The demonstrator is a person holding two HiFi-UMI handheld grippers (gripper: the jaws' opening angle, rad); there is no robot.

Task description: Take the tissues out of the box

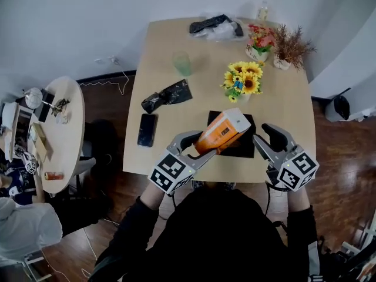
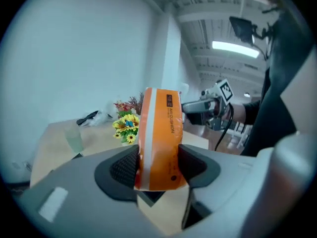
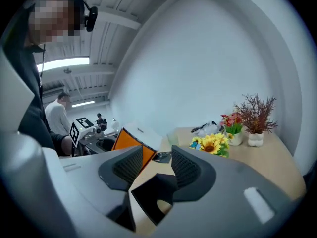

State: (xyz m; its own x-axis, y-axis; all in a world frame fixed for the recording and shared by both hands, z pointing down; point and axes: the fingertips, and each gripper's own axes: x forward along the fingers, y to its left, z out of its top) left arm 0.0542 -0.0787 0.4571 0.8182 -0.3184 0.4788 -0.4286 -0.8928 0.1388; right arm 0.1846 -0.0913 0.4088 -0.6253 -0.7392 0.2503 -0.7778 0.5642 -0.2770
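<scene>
In the head view, the left tool point(image 1: 198, 148) gripped the orange tissue box point(image 1: 223, 131) by its near end. It held the box tilted above a black mat point(image 1: 247, 150) at the near edge of the tabletop point(image 1: 282, 104). The right tool point(image 1: 263, 138) hung just beside the box's white far end, apart from it.

In the left gripper view, both pads pressed on the box's narrow sides, and the card looked slightly pinched. A good hold here would be firm enough to stop the box from twisting, yet no tighter. Crushed walls would likely bind the tissues inside.

In the right gripper view, the jaws stood apart with nothing between them. The box's white end point(image 3: 143, 135) lay beyond the left jaw and off the line of the gap. No tissue or slot could be made out.

To do this step well, the left tool should probably turn the box's opening toward the right tool. The right tool should then line its gap up with the slot, nip only the top sheet, and draw it straight out while the left tool braces the box.
</scene>
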